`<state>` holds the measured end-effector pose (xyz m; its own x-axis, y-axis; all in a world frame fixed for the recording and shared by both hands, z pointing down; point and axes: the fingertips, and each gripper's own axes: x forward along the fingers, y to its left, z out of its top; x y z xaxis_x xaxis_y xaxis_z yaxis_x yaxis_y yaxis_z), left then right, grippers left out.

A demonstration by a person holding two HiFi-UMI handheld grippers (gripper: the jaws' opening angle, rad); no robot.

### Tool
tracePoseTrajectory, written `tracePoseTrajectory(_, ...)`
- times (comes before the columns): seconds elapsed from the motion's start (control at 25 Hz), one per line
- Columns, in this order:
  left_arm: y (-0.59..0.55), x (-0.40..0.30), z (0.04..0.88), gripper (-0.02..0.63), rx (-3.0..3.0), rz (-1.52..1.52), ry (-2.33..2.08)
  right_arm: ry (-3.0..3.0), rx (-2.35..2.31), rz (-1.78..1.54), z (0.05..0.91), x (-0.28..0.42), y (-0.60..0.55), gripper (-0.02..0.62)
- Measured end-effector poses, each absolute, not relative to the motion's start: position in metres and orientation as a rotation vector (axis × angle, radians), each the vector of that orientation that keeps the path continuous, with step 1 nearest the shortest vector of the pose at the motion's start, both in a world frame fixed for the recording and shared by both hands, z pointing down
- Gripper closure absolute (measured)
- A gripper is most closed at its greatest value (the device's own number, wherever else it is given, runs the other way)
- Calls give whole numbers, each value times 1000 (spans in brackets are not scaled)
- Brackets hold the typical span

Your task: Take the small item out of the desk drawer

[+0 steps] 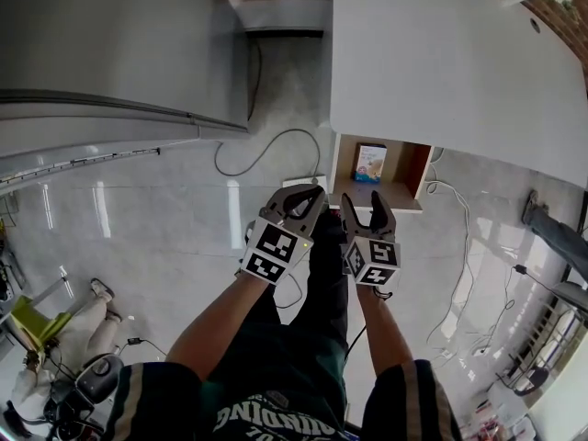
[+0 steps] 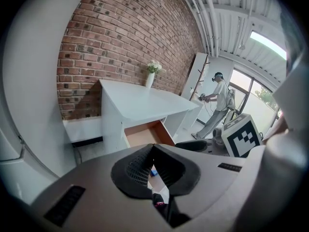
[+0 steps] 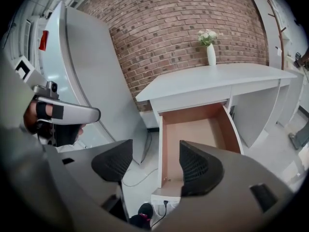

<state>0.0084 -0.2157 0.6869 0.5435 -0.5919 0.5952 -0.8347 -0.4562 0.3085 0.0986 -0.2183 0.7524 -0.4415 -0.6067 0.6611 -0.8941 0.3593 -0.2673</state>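
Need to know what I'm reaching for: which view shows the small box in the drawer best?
The head view: the small box stands fully visible in the drawer. The left gripper view shows only a blue sliver past its jaws; the right gripper view shows the drawer, no box.

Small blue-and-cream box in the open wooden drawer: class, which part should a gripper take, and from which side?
Probably from above, through the open top of the wooden drawer: its walls and the white desk close off the other sides. The small blue-and-cream box seems to lie printed face up, so close the jaws across its two long edges.
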Motion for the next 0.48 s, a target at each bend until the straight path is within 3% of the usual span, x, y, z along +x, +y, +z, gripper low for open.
tracePoseTrajectory(0.48, -209, 9, 707, 591, 2165, 537, -1150, -2115, 1303, 883, 788, 108, -227, 296)
